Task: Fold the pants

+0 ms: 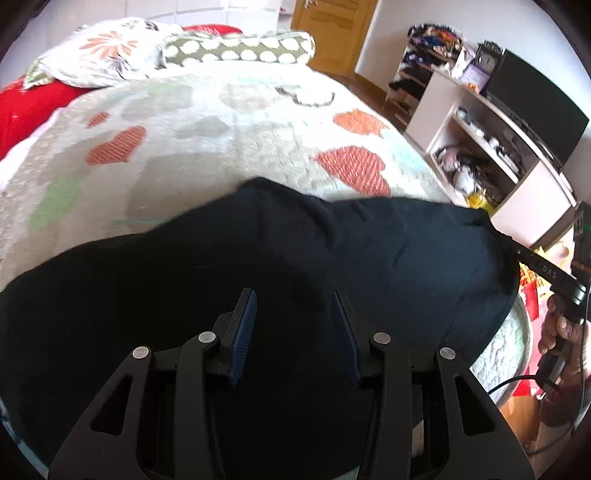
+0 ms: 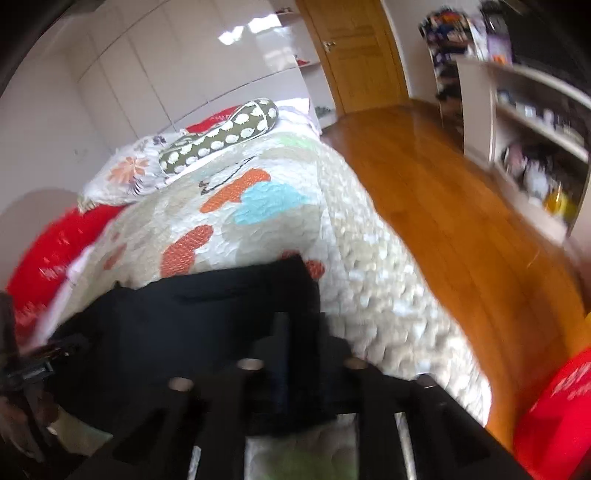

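Nearest thing in the left wrist view is the left claw (image 1: 295,306), sitting low in the frame with its blue pads (image 1: 246,317) a narrow gap apart. Whether any cloth sits between them I can't tell, it's all black on black. The pants (image 1: 258,258) are a dark heap spread across the lower half of the frame, lying on the near end of the bed. At the right edge the right claw (image 1: 511,249) reaches in with a hand (image 1: 561,332) under it, its tip at the edge of the dark fabric.

The right wrist view is blurry, but that claw looks pinched together at bottom centre with dark cloth bunched around the tips, so it seems clamped on the pants.

Beyond the heap, the quilt (image 1: 207,147) is cream with orange, green and pale blue patches. Past it, upper left, a dotted green bolster (image 1: 236,50) and a floral pillow (image 1: 110,51) sit over red bedding (image 1: 33,107). Wooden floor (image 2: 443,199) runs along the right, a cluttered white shelf unit (image 1: 480,140) on the right, a wooden door (image 1: 332,26) at top centre.
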